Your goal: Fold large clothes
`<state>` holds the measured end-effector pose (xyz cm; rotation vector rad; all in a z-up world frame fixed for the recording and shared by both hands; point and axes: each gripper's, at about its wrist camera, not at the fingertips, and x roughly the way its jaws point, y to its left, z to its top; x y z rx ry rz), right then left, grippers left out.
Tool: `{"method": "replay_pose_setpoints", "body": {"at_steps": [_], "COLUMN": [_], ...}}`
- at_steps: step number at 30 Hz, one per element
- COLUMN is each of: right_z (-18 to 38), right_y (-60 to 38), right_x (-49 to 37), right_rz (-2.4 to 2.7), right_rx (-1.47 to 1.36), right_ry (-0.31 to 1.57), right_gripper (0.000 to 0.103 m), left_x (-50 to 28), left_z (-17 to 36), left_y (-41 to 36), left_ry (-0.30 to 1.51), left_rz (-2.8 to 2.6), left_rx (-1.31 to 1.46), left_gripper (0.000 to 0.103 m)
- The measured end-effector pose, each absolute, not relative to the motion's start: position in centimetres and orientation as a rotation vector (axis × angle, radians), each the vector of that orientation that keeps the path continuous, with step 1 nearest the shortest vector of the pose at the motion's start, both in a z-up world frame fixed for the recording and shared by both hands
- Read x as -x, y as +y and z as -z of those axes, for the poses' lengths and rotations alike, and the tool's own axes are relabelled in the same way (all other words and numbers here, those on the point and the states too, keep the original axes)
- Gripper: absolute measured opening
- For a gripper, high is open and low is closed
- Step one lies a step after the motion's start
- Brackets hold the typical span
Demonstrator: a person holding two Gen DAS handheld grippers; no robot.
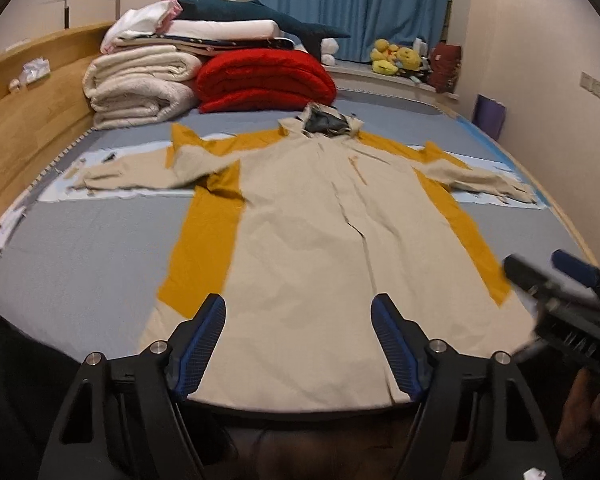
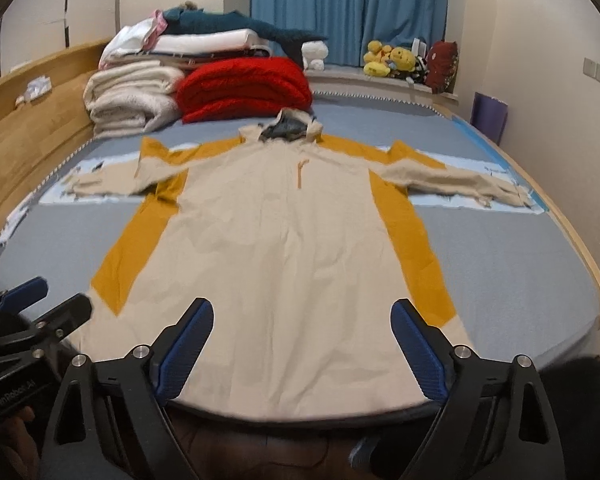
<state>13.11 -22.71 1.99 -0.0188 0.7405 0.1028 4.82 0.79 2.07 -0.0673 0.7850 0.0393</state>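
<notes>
Jacket [image 1: 320, 216] spread flat on bed [image 1: 100, 248], hood far, hem nearest both tools. Left gripper [image 1: 299, 312] over hem, jaws wide, holding nothing. Right gripper [image 2: 302, 318] likewise, empty.

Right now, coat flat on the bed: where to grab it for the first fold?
Probably a sleeve cuff. The coat lies face up, sleeves spread. The right sleeve lies straight, so approach its cuff from the bed's outer edge; both hand-held grippers are open, holding nothing.
</notes>
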Motion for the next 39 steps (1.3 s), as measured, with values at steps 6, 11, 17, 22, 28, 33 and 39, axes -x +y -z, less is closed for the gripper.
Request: {"method": "replay_pose_setpoints", "body": {"at_steps": [6, 11, 17, 22, 28, 33, 39], "right_z": [-4.3, -6.2, -8.0, -8.9, -7.8, -5.2, -2.9], "right_y": [-23.7, -23.2, -20.9, -18.7, -16.9, -15.6, -15.2], "right_x": [-19.9, -26.1, -34.1, -40.8, -46.9, -48.9, -50.0], "right_rz": [-0.13, -0.122, -0.118, -0.11, -0.214, -0.247, -0.243], "right_rx": [-0.049, -0.058, -0.041, 0.001, 0.026, 0.023, 0.013], "right_ry": [0.72, 0.68, 0.607, 0.566, 0.597, 0.657, 0.682], "right_gripper": [0.061, 0.058, 0.058, 0.058, 0.058, 0.057, 0.054], "left_x": [-10.6, -14.9, -19.9, -23.8, -29.7, -35.9, -41.2], "left_z": [-3.0, -2.9, -2.7, -2.4, -2.0, -0.5, 4.3], "left_y": [2.2, 3.4, 4.9, 5.9, 10.0, 17.4, 26.9], "left_ry": [0.828, 0.834, 0.832, 0.823, 0.81, 0.732, 0.785], "left_rz": [-0.08, -0.102, -0.126, -0.141, -0.199, -0.375, -0.497], "left_rx": [0.086, 0.071, 0.048, 0.028, 0.055, 0.083, 0.127], "left_gripper": [0.072, 0.072, 0.072, 0.072, 0.065, 0.057, 0.046]}}
